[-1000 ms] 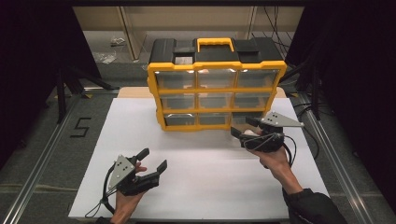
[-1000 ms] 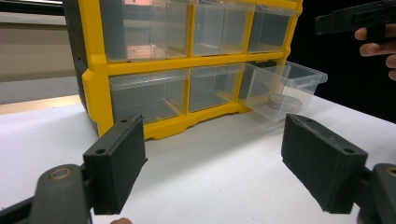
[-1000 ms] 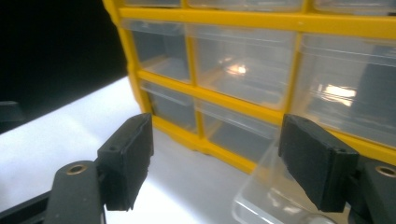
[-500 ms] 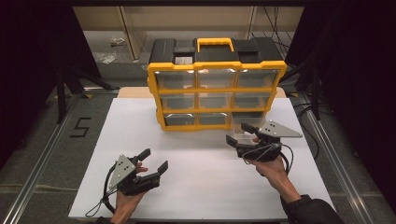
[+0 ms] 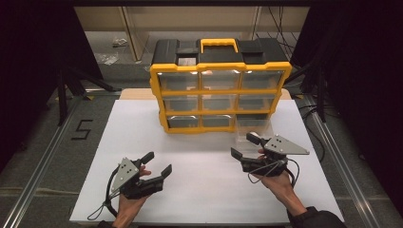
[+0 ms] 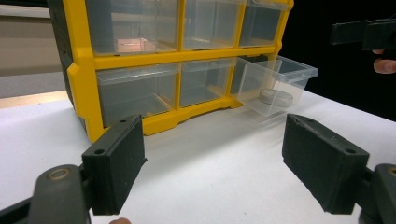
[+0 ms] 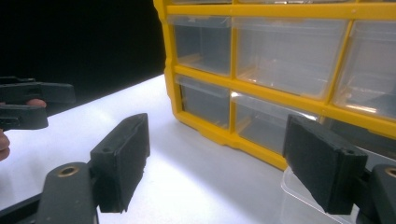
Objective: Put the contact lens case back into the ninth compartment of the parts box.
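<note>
A yellow organizer (image 5: 220, 90) with clear drawers stands upright at the back of the white table. Its bottom right drawer (image 6: 274, 82) is pulled out onto the table, with a small round object (image 6: 275, 97) lying inside. My right gripper (image 5: 244, 145) hovers just in front of that drawer (image 5: 255, 128); its jaws have just been opening and stand open with nothing between them. In the right gripper view the drawer's corner (image 7: 306, 196) shows beside the right jaw. My left gripper (image 5: 158, 163) rests open near the front left, far from the organizer.
The white table top (image 5: 199, 194) is bare between the two grippers. Metal rails (image 5: 45, 156) run along both sides of the table. The organizer has a black top with a yellow handle (image 5: 218, 44). Dark surroundings lie to the left and right.
My right gripper has drawn back from the organizer's bottom right drawer toward the near edge, and its jaws stand wider. The left gripper has not moved.
</note>
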